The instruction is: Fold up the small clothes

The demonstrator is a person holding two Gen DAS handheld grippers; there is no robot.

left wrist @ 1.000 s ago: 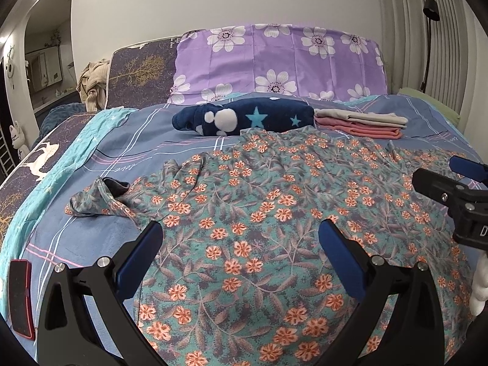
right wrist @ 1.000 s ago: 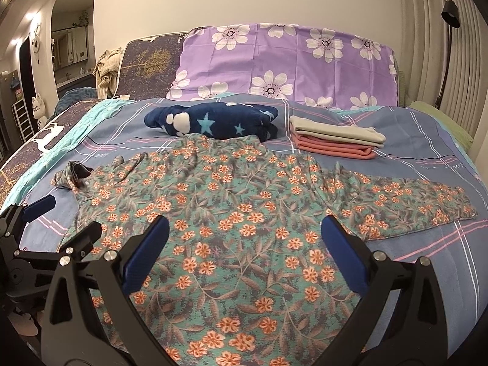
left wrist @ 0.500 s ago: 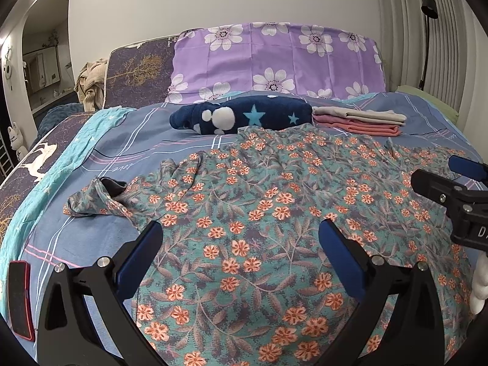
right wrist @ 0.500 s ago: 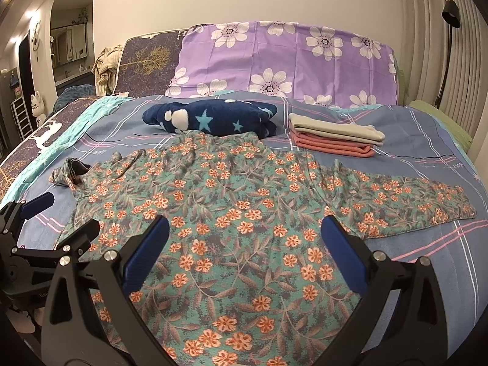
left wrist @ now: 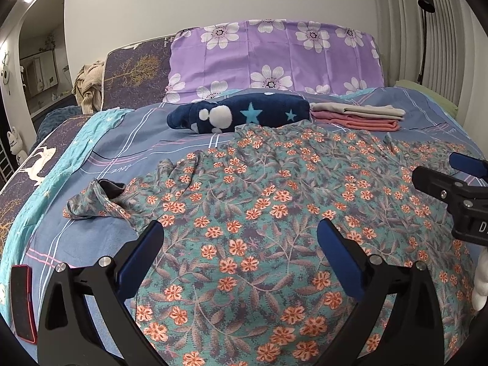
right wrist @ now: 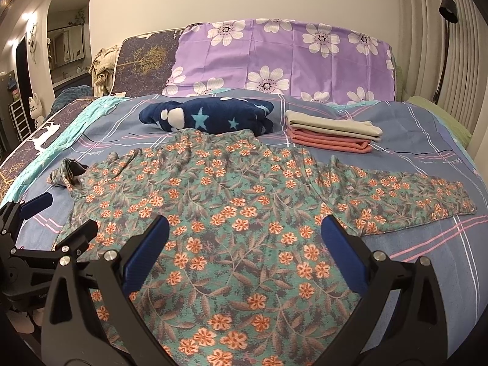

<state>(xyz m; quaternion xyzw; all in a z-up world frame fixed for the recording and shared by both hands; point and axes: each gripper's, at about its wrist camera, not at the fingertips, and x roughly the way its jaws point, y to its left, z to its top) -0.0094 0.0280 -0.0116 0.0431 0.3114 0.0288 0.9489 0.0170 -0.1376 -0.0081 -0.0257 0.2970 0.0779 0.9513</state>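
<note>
You held both grippers wide open and empty above the near hem of the shirt (right wrist: pixel 231 213): the left gripper (left wrist: pixel 241 244) over its left half, the right gripper (right wrist: pixel 244 238) over its centre-right.

The shirt lay spread face-down or face-up (which could not be told) on the bed (right wrist: pixel 427 140), in the middle, its far edge touching the navy bundle (right wrist: pixel 210 117) and near the folded stack (right wrist: pixel 329 134).

Its body ran from you toward the pillows (right wrist: pixel 283 58), collar end away. Its longest axis ran across the bed, sleeve to sleeve. The right sleeve (right wrist: pixel 408 198) lay flat and extended to the right; the left sleeve (left wrist: pixel 100 201) was bunched and turned over on itself.

Likely risks:
- Folding over the crumpled left sleeve would have trapped the wrinkle and produced an uneven fold.
- A pinch taken too deep could have caught the sheet together with the fabric.
- Lifting the far edge could have dragged the navy bundle.
</note>
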